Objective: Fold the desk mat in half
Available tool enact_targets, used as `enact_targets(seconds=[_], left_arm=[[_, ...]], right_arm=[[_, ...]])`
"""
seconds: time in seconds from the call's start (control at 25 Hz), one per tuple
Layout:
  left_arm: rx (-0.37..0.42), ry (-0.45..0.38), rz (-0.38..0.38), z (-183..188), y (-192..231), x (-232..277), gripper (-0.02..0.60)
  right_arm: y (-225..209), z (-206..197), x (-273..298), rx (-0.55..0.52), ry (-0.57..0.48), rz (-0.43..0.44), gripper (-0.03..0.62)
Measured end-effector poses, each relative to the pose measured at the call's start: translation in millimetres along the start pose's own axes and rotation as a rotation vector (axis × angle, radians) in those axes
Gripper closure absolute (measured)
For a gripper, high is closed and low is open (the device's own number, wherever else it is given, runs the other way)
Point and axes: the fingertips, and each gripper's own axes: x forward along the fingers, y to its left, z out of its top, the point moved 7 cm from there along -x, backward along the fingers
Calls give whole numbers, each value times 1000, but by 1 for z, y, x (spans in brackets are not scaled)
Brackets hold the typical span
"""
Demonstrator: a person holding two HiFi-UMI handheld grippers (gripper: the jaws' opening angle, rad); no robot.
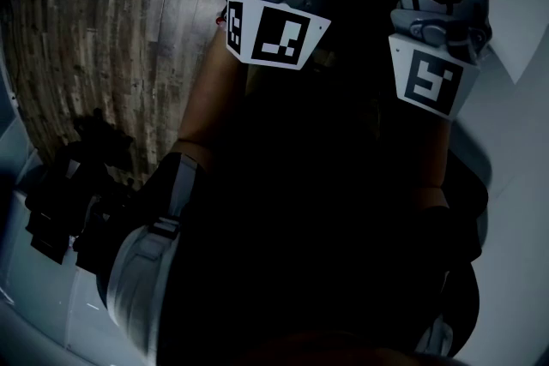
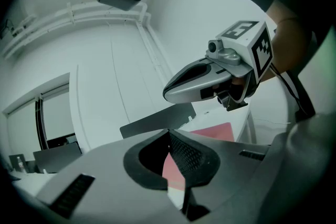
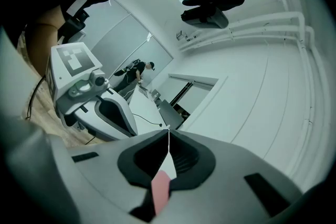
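The desk mat (image 1: pixel 326 210) hangs as a wide dark sheet in front of me and fills most of the head view. Its pink face (image 2: pixel 212 132) shows in the left gripper view. My left gripper (image 1: pixel 270 30) and right gripper (image 1: pixel 429 77) are raised side by side at the mat's upper edge. In the left gripper view the left gripper (image 2: pixel 172 139) has its jaws shut on a pink strip of mat. In the right gripper view the right gripper (image 3: pixel 168 136) is shut on the mat's thin edge, with pink below. Each gripper shows in the other's view: the right gripper (image 2: pixel 210 81), the left gripper (image 3: pixel 92 105).
A wooden floor (image 1: pixel 103 30) lies at the upper left of the head view. A white table (image 1: pixel 34 304) sits at the lower left with a dark object (image 1: pixel 60 201) on it. White walls surround the grippers. A person (image 3: pixel 139 73) stands far off.
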Motion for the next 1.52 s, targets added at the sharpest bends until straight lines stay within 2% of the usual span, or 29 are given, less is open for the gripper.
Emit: enact_targets(seconds=[0.28,0.64,0.84,1.12,1.28,1.52], left_arm=[[1,40,20,9,-28,6,569],[62,75,80,30,-76,8,569],[77,151,119,28,-92,8,569],[64,196,152,17,-104,5,569],[-20,218,180,14,-110,9,569],[-270,321,189,-41,-109,9,565]], right_arm=[[-14,-13,-35,23,-18,-8,563],[-14,-37,-88,76,-94,-29,563],[-16,-44,-110,97,-130,-38,563],[-11,-53,-120,113,-147,-37,563],[-20,-54,-131,108,-142,-42,563],[-4,-68,-119,112,-132,-21,563]])
